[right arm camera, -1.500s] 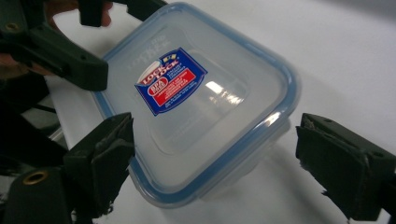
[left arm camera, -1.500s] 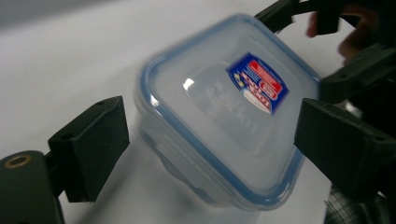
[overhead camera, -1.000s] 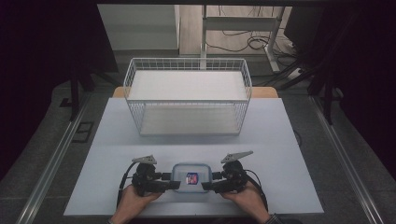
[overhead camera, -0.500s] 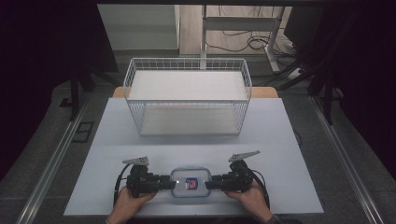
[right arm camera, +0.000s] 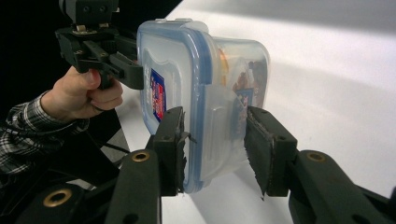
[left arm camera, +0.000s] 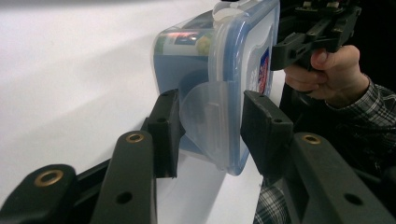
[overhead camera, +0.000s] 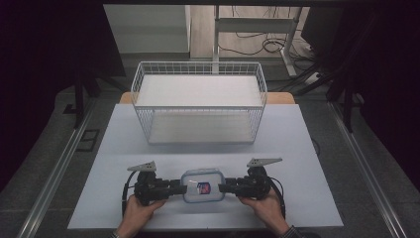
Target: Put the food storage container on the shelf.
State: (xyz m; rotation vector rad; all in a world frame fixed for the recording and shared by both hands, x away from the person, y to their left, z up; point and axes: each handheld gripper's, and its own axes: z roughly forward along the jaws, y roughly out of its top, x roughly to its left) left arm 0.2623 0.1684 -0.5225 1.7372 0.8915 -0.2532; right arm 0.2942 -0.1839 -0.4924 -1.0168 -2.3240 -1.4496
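Both grippers have just been closing on the clear rectangular plastic food box with a blue-rimmed lid (overhead camera: 202,185), near the front edge of the white table (overhead camera: 317,198). From the left end the left gripper (overhead camera: 182,188) clamps the box, part-closed, and at the right end the right gripper (overhead camera: 221,187) does likewise. Lifting it well, I judge, means raising both hands together and level toward the white wire basket (overhead camera: 198,101).

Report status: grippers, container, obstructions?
Left gripper and right gripper clamped on opposite ends of the lidded container. Container on the table. Wire basket stands beyond it.
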